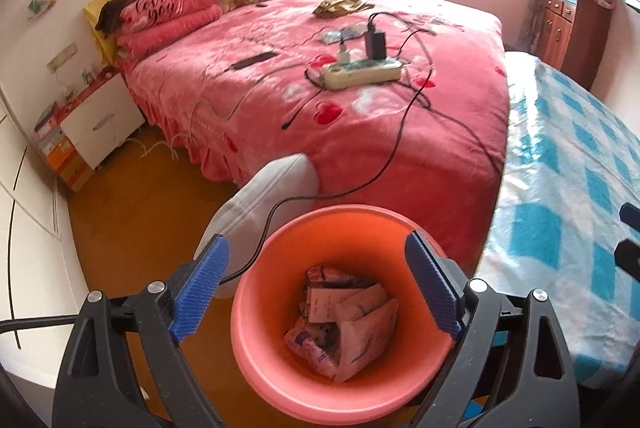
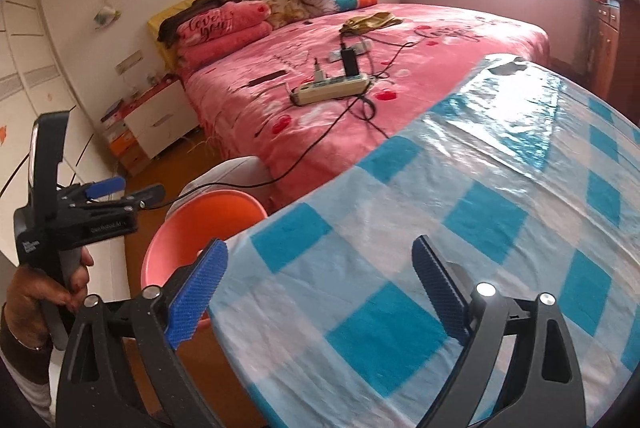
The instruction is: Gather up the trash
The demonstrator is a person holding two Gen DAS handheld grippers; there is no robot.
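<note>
An orange-pink trash bucket stands on the floor beside the table, with several crumpled paper wrappers in its bottom. My left gripper hangs open and empty right above the bucket's mouth. The bucket also shows in the right wrist view, left of the table. My right gripper is open and empty above the table with the blue-and-white checked cloth. The left gripper also shows there, held in a hand.
A bed with a pink blanket carries a power strip, chargers, black cables and a gold wrapper. A grey cushion leans by the bucket. A white nightstand and a wooden cabinet stand by the walls.
</note>
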